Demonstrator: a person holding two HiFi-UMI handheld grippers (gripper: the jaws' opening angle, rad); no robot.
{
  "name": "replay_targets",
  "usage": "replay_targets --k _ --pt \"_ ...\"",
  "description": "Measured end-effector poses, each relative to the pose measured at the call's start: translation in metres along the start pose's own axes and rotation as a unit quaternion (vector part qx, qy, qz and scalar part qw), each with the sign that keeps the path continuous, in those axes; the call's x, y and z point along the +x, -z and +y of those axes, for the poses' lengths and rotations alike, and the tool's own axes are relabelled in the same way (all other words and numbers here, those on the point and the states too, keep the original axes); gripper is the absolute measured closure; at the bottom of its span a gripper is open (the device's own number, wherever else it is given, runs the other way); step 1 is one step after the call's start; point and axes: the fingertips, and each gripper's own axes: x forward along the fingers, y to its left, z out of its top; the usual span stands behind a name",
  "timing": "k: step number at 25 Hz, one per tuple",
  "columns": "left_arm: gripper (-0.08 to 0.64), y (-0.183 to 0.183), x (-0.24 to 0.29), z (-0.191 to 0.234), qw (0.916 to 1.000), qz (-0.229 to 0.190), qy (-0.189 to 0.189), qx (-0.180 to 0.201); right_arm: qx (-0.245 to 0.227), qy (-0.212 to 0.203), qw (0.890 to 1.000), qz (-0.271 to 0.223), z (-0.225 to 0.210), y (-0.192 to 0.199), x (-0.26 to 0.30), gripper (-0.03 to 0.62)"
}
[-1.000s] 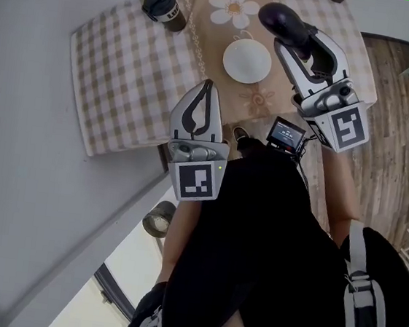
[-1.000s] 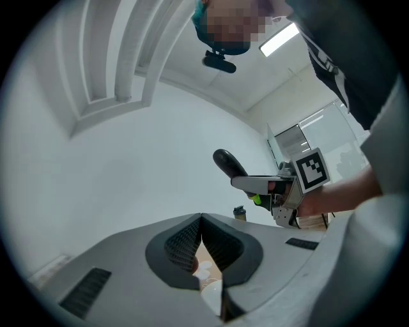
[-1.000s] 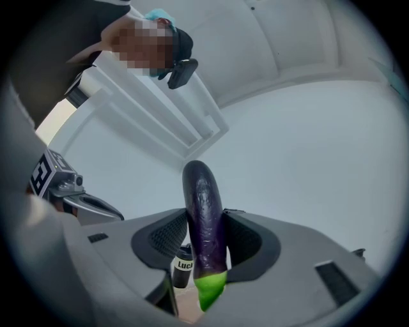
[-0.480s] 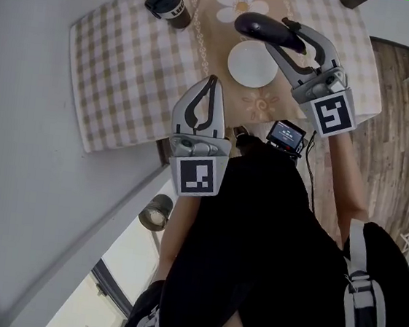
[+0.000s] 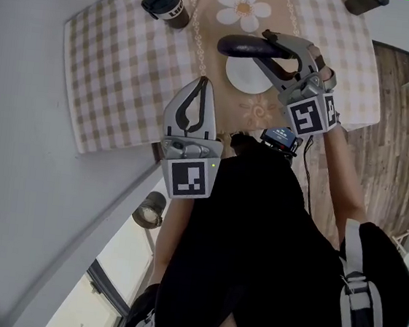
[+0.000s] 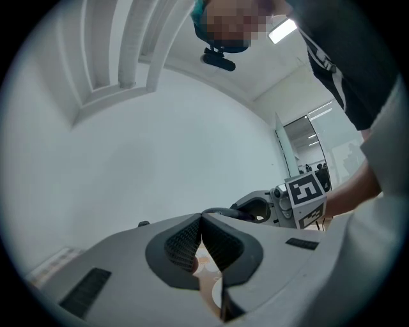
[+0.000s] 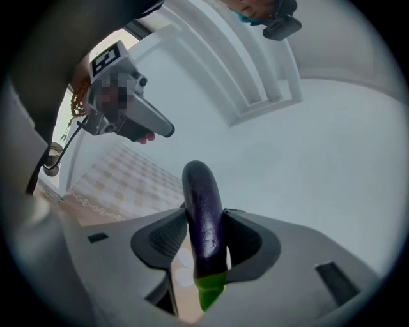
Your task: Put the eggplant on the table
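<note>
A dark purple eggplant (image 7: 203, 220) with a green stem end is clamped between the pads of my right gripper (image 7: 203, 246). In the head view the eggplant (image 5: 243, 46) pokes out to the left of the right gripper (image 5: 269, 49), hanging over the white plate (image 5: 245, 77) on the table (image 5: 121, 62). My left gripper (image 5: 196, 92) hovers over the table's near edge, its tips touching and nothing in them. In the left gripper view its pads (image 6: 185, 246) meet at the tip.
A checked cloth with a beige flowered runner (image 5: 240, 13) covers the table. A dark lidded cup (image 5: 164, 2) stands at the far left of it. Another dark object (image 5: 362, 3) sits at the far right edge. Wooden floor (image 5: 395, 129) lies to the right.
My right gripper has come down and rolled, so the eggplant swung from pointing up and away to lying sideways over the plate. The left gripper shifted slightly towards the table.
</note>
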Motion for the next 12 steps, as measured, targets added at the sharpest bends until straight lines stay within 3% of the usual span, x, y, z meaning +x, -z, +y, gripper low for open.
replay_targets --k 12 --pt "0.571 0.012 0.013 -0.010 1.0000 0.005 0.008 -0.003 -0.037 -0.031 0.998 0.033 0.016 0.037 0.013 0.408"
